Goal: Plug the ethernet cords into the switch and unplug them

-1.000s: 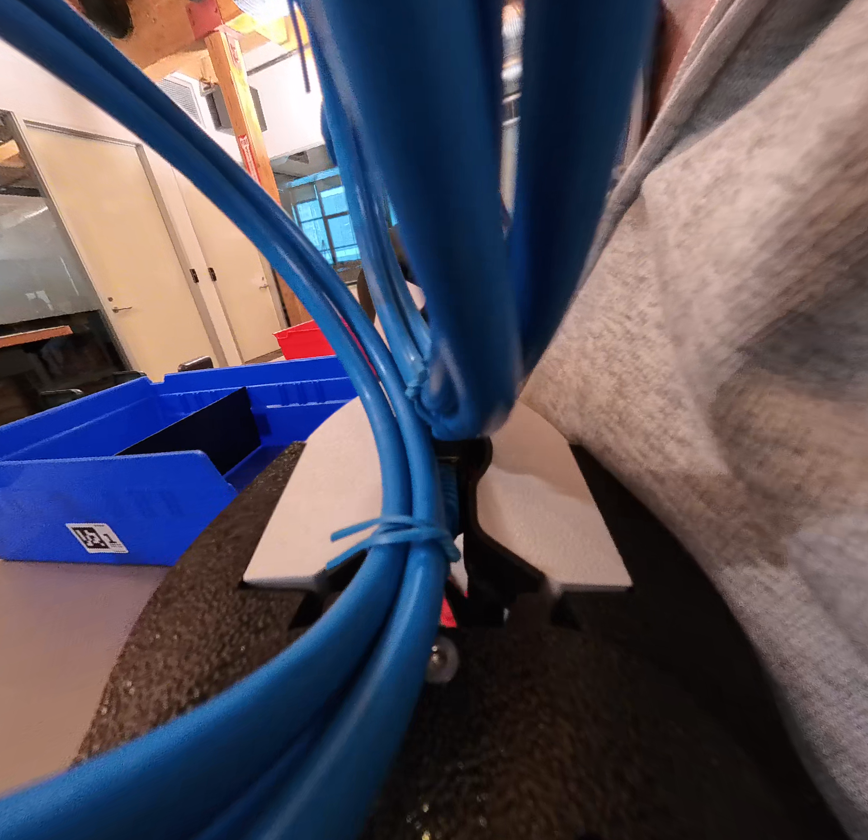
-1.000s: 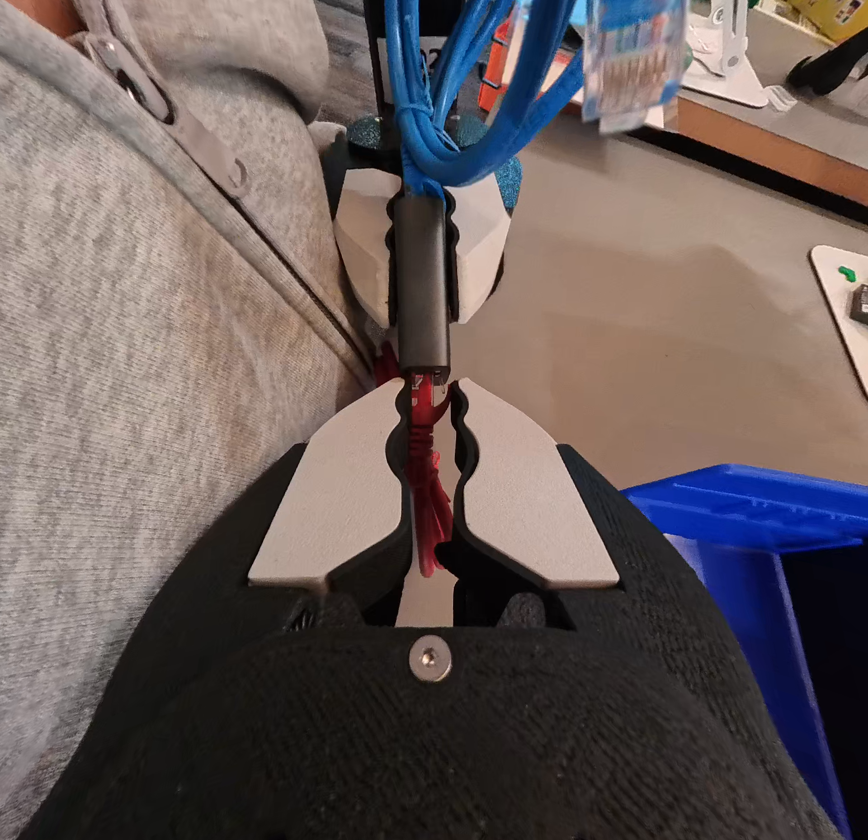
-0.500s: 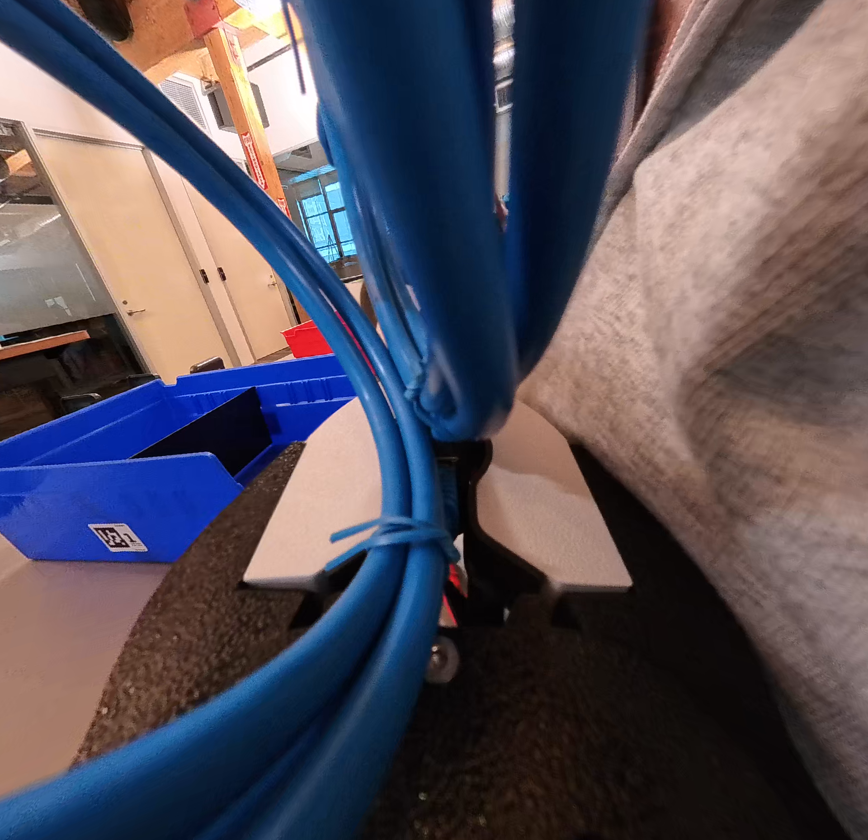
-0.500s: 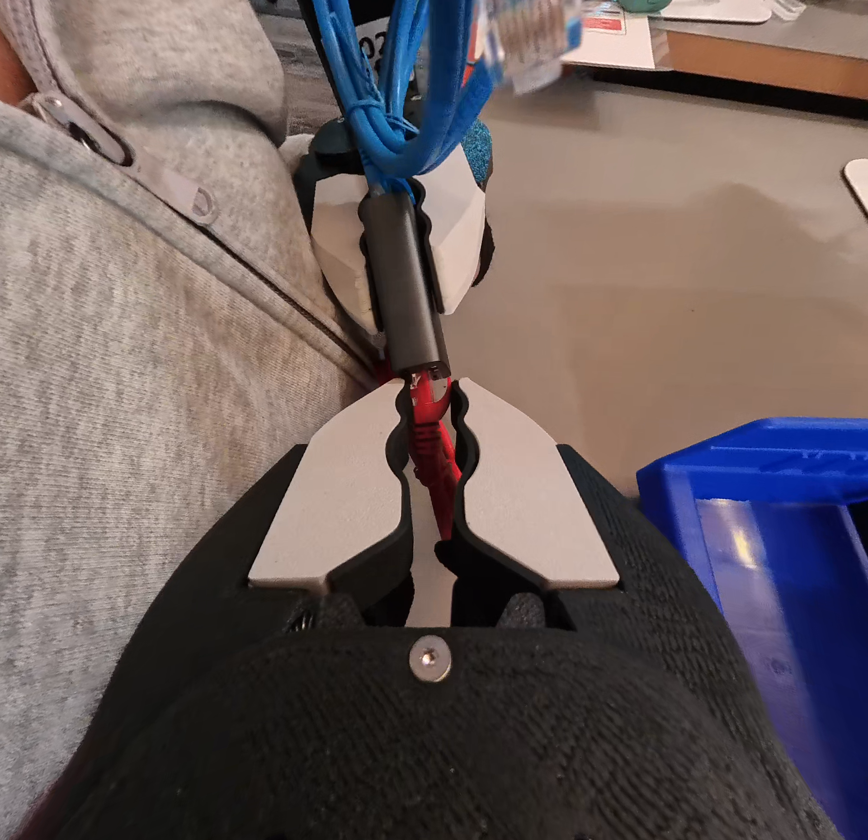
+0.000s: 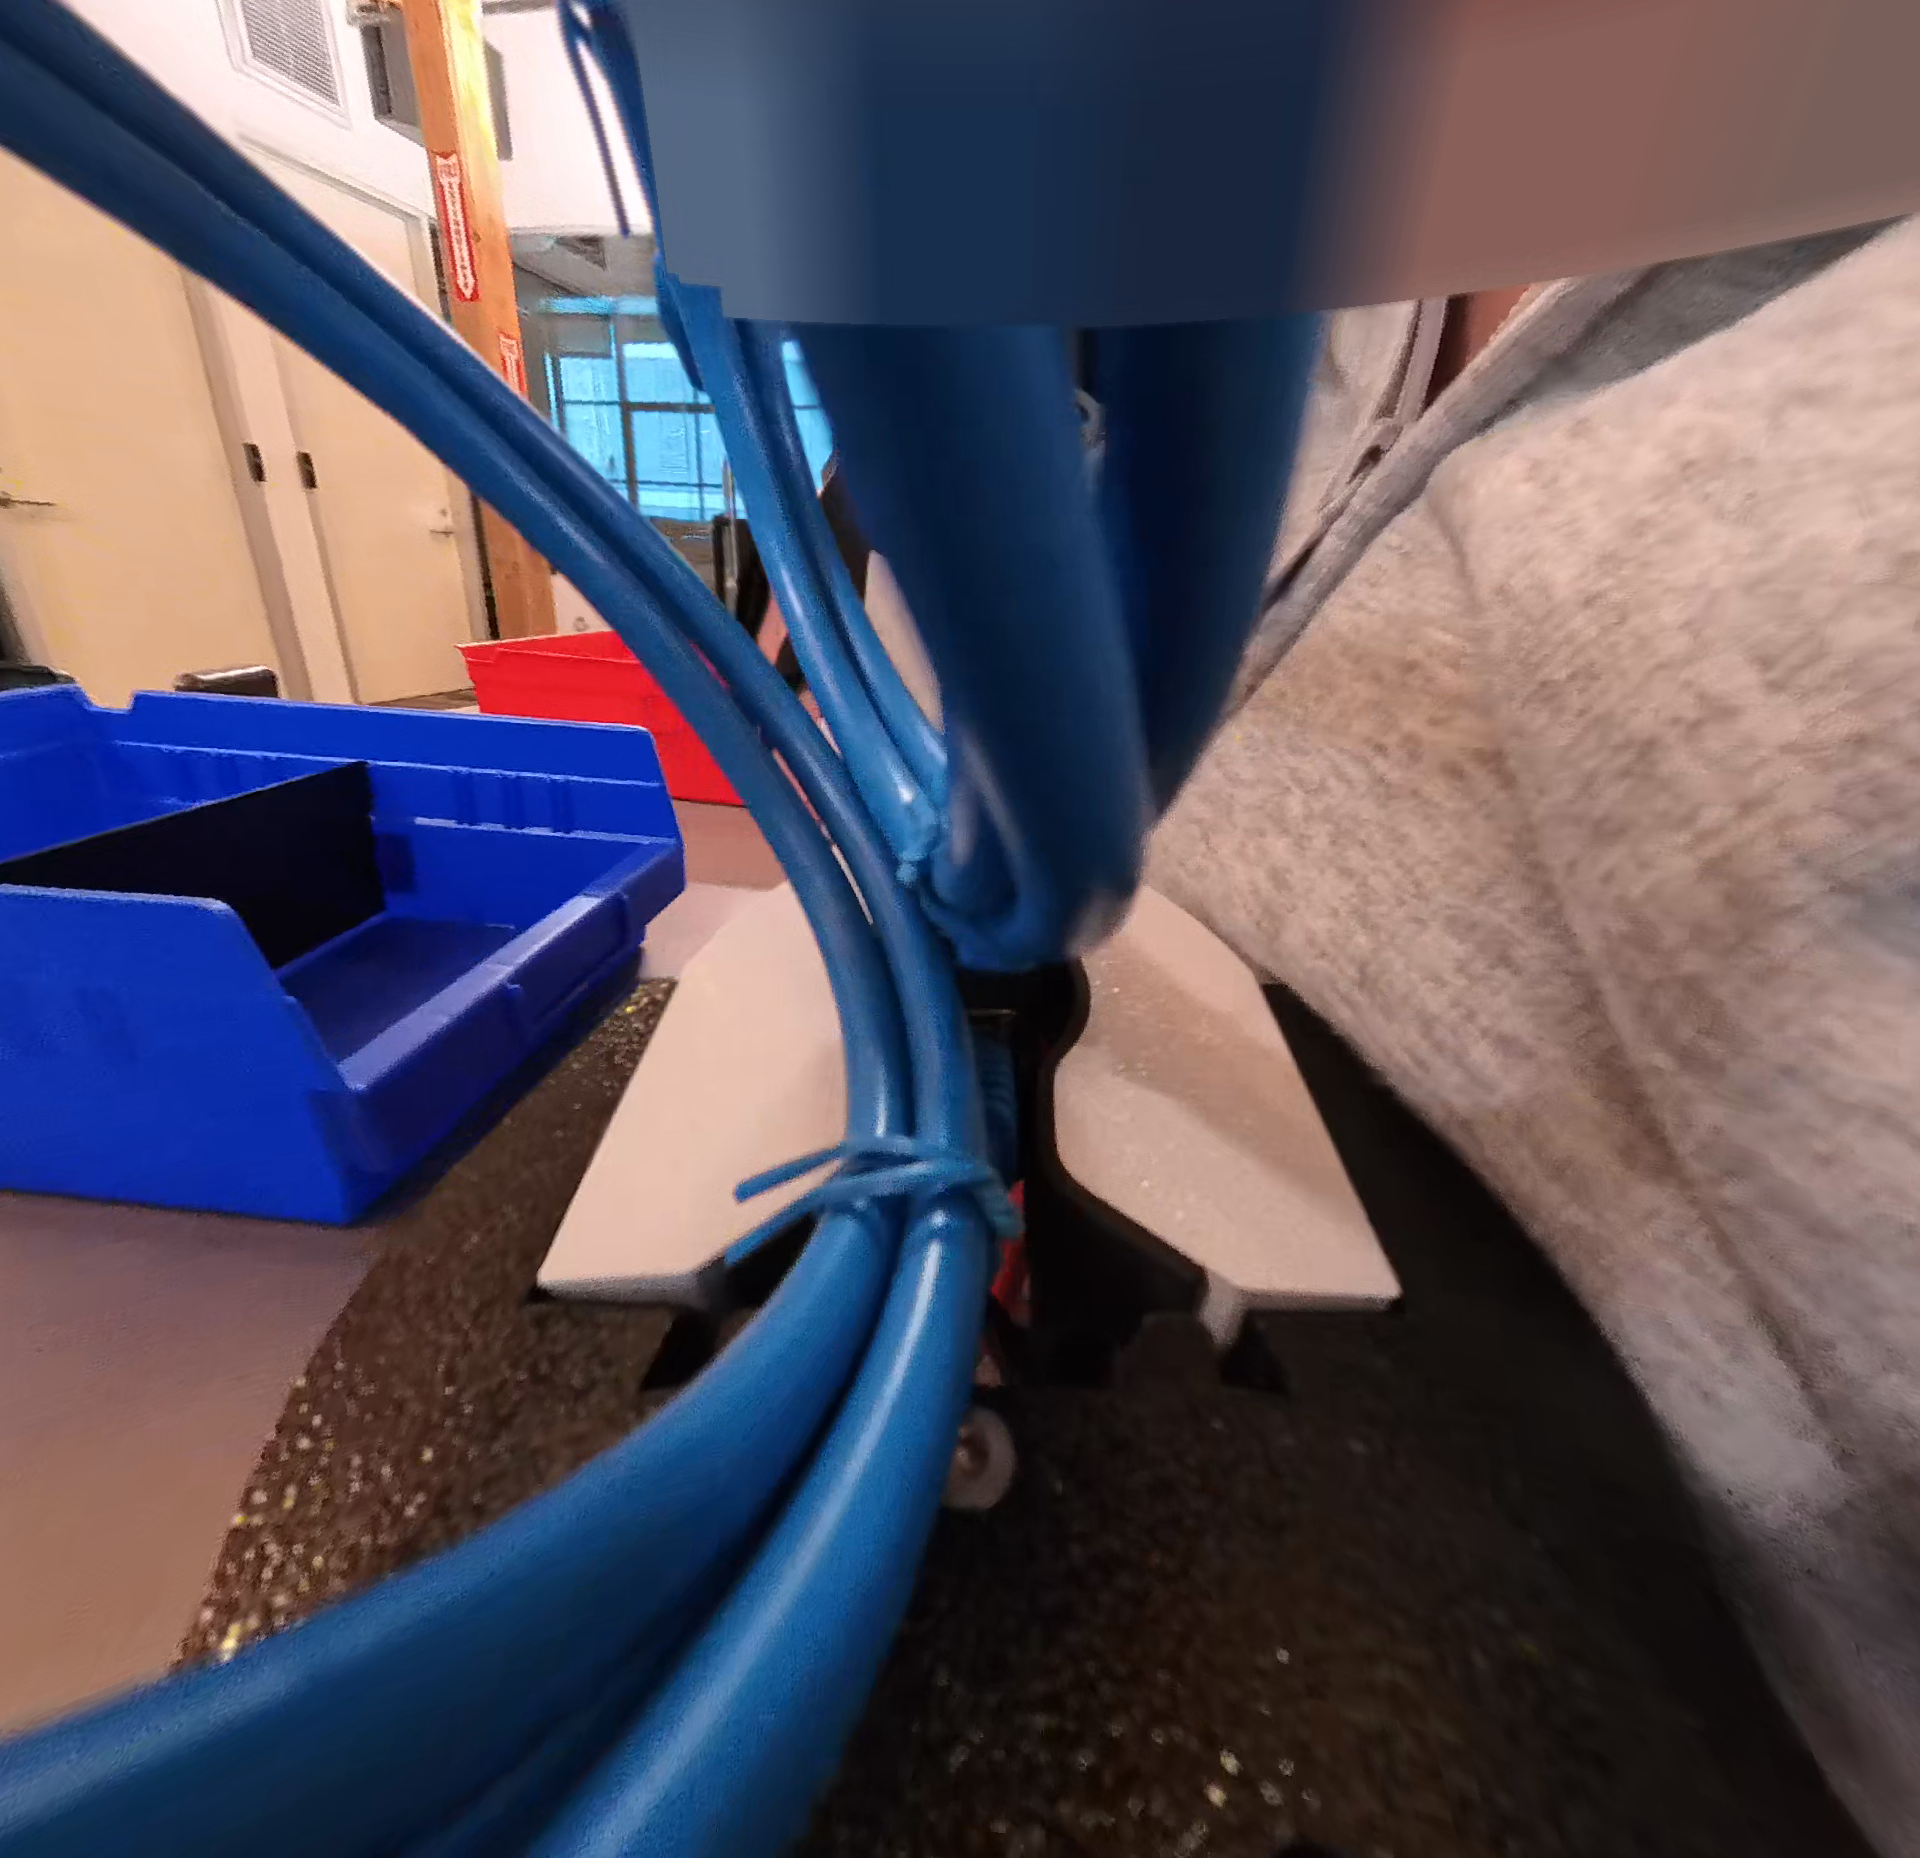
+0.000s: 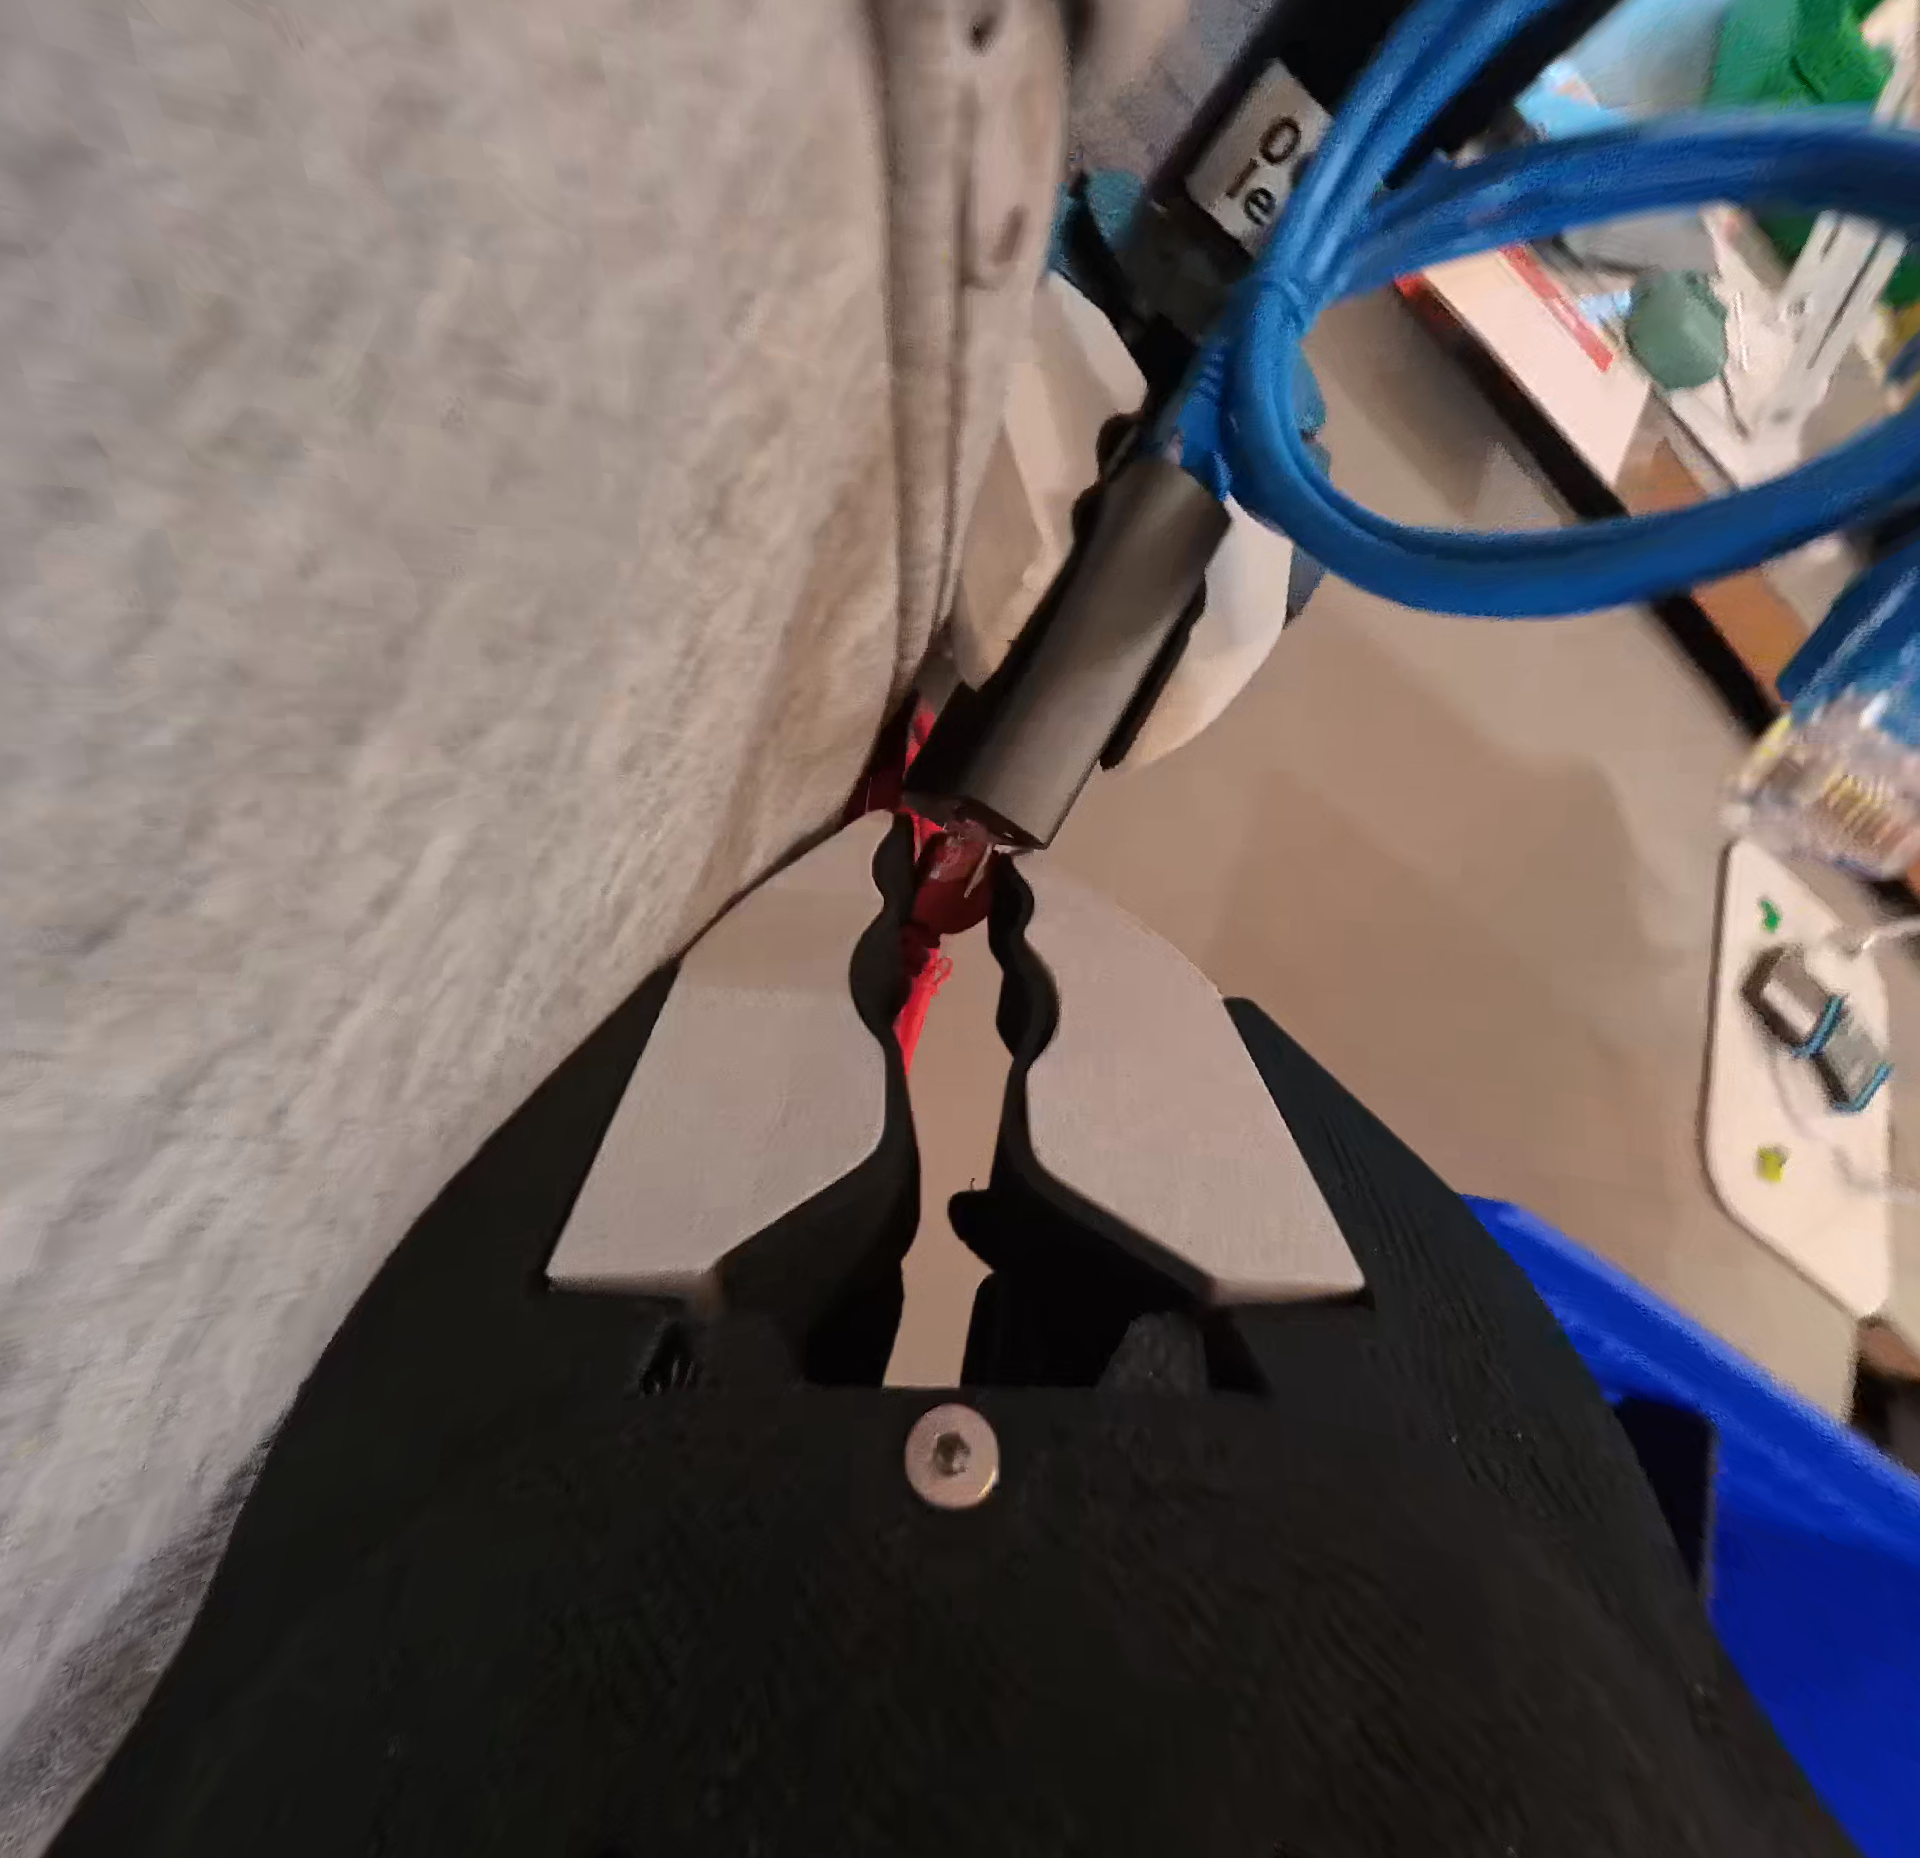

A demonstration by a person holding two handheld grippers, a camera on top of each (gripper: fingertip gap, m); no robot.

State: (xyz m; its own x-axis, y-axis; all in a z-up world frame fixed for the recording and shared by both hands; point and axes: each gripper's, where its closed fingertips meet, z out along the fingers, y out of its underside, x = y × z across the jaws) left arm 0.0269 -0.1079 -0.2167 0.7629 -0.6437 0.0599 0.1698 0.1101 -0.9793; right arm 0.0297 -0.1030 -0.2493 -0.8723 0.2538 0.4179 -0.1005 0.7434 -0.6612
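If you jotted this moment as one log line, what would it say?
left gripper: gripping dark switch | right gripper: gripping red plug at switch end | blue cords: bundled above

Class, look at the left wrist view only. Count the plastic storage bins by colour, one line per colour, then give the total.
Blue bin: 1
Red bin: 1
Total: 2

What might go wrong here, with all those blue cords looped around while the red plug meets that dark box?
1. The tied blue cord loops hang across the left gripper, hiding its fingers; they may snag.
2. The red plug in the right gripper meets the dark box at a tilt; it may jam.
3. The loose plug dangles and could catch.
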